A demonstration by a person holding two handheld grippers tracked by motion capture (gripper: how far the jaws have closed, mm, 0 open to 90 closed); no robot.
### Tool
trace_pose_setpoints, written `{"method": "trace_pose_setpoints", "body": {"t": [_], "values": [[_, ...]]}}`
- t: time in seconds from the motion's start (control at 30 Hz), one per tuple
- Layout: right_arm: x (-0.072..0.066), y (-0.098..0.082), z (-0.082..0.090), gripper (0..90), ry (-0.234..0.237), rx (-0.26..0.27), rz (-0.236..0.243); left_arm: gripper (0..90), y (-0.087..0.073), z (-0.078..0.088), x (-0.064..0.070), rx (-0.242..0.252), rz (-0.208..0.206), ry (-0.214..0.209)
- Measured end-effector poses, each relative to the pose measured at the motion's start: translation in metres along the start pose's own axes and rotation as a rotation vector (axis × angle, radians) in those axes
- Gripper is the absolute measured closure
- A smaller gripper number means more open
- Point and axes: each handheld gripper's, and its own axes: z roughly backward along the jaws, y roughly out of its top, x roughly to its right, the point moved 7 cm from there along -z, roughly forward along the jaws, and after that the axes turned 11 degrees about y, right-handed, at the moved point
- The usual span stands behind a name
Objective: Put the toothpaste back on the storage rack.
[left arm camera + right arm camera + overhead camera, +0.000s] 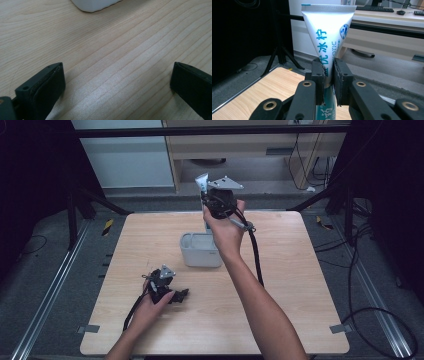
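Observation:
My right gripper (204,200) is held up above the far side of the table, shut on a white tube (202,182) with blue print. In the right gripper view the tube (327,30) stands upright, its flat crimped end on top, and both jaws of the right gripper (328,72) pinch its lower part. Just below and in front of that hand a pale grey open container (200,251) stands on the wooden table (295,270). My left gripper (178,296) rests low on the near left of the table, open, with bare wood between its jaws (117,82); the container's corner (93,5) lies ahead of it.
A black cable (256,252) trails from the right gripper across the table. Black stand legs (95,200) and floor cables (370,270) surround the table. A light desk (240,145) stands beyond its far edge.

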Motion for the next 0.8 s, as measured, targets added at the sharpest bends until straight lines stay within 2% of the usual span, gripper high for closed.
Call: {"method": "trace_pose_setpoints", "body": {"t": [0.27,0.8], "values": [[-0.008,0.000,-0.003,79.8,0.009,0.015,0.018,0.0,0.000,0.000,0.000,0.000,0.000,0.000],[-0.020,-0.012,-0.013,79.8,0.032,0.000,0.031,0.0,0.000,0.000,0.000,0.000,0.001,-0.001]]}}
